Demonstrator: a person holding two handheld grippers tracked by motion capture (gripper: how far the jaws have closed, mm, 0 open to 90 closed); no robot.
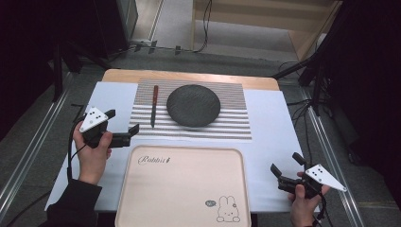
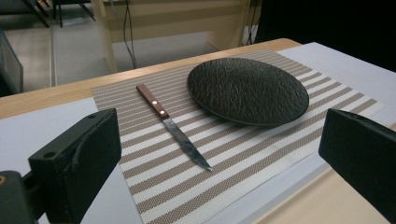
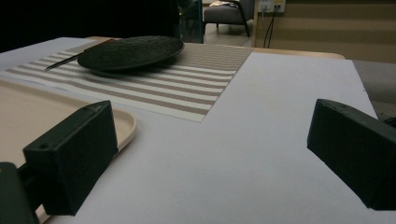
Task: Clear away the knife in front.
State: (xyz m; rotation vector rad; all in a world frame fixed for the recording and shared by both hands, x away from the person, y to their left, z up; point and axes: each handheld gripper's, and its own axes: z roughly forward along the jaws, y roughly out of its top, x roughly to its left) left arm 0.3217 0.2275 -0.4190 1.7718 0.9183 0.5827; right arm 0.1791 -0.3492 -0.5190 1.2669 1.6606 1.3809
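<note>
Left gripper [image 1: 122, 124] nearest the knife [image 1: 153, 106], fingers open, empty.
Knife lies mid-left of frame on striped mat, long axis front-to-back, just right of left fingers; right gripper [image 1: 286, 163] open, lower right.

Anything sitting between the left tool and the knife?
Nothing: between the open left tool and the knife, the high view shows bare white cover and striped placemat.
</note>
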